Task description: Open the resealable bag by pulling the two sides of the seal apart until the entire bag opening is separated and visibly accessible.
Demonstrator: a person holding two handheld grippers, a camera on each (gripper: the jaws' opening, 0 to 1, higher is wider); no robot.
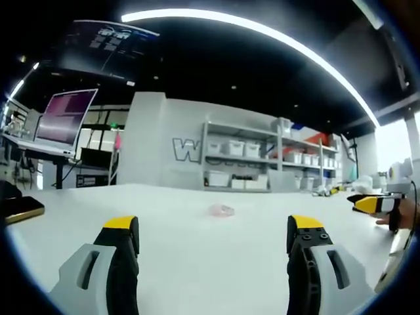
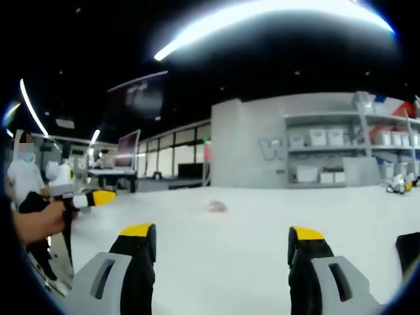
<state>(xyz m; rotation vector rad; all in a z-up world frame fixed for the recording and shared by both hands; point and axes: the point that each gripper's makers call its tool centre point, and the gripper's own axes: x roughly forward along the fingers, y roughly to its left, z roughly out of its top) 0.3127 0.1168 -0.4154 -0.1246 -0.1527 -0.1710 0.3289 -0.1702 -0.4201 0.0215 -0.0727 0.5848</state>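
Both hand-held grippers spread wide — left [image 1: 213, 239], right [image 2: 220, 246] — small bag [image 1: 221, 210] untouched, white table [image 1: 197, 262].

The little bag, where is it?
The bag lies alone on the white table, far ahead of both open claws, roughly midway between them in each view.

Large "W" on grey wall [image 1: 157, 147]
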